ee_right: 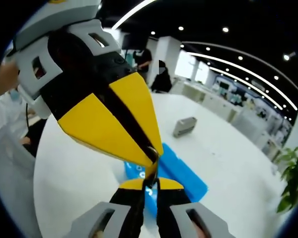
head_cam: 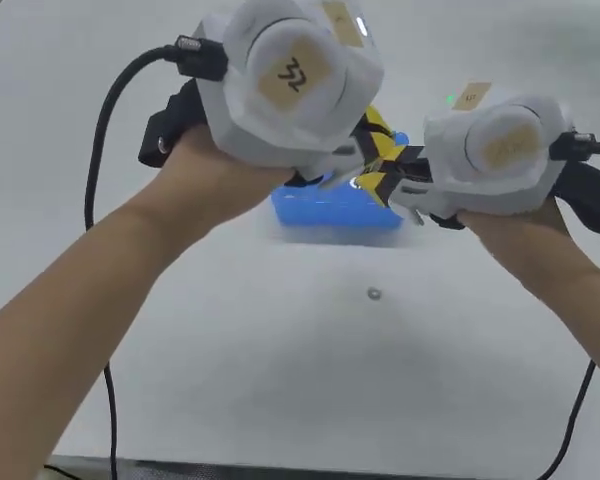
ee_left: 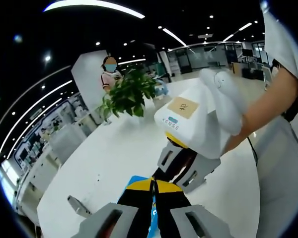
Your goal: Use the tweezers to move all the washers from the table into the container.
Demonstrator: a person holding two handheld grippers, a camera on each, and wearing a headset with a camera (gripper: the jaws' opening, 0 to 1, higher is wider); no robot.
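Note:
Both grippers are held close together above the blue container [head_cam: 330, 212], their yellow jaws tip to tip. My left gripper [head_cam: 378, 140] comes in from the left and its jaws are pressed together [ee_left: 154, 184]. My right gripper [head_cam: 372, 183] is also shut [ee_right: 149, 184]. A thin dark strip, apparently the tweezers [ee_right: 151, 167], runs from between my right jaws up to the left gripper's tips [ee_right: 151, 151]. One small washer [head_cam: 374, 293] lies on the white table, in front of the container [ee_right: 186, 176].
A small grey block [ee_right: 185, 126] lies on the table beyond the container. A potted plant [ee_left: 129, 91] and a person [ee_left: 111, 69] are farther off. Black cables [head_cam: 105, 110] trail from the grippers. The table's front edge [head_cam: 280, 465] is near me.

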